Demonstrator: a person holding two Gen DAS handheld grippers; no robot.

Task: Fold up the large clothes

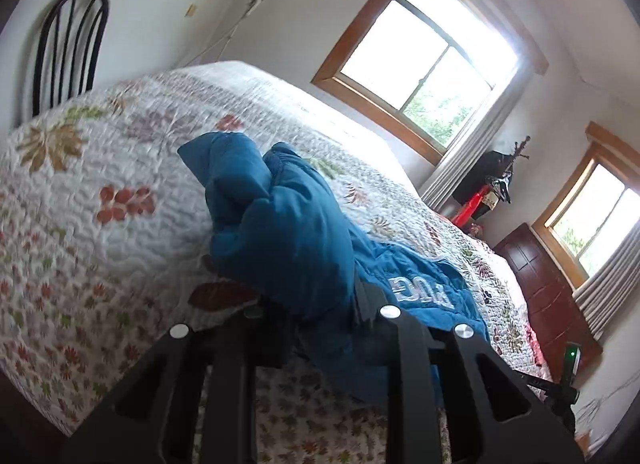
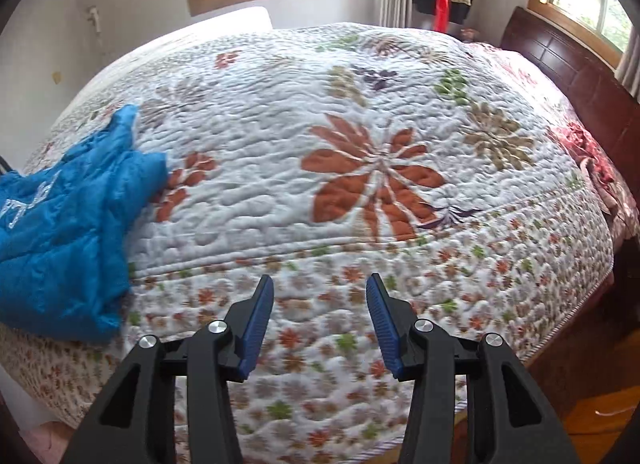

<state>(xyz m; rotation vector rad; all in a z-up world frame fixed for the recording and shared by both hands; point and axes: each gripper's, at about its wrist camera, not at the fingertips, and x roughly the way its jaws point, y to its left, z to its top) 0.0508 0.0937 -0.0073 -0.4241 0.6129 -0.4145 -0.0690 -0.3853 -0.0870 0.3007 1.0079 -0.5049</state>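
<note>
Quilt [image 2: 360, 111] w/ blue jacket [image 1: 280, 223]; headboard [image 2: 568, 63] beyond

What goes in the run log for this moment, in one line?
left gripper: shut on blue jacket, lifted | right gripper: open, nothing held, over quilt | fold: not yet done

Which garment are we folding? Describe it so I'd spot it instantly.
Start at the big bed under the floral quilt. On its left side as the right wrist camera sees it lies the blue padded jacket, crumpled, with white lettering. It is the only solid blue thing on the quilt; the left hand-held gripper pinches it.
</note>
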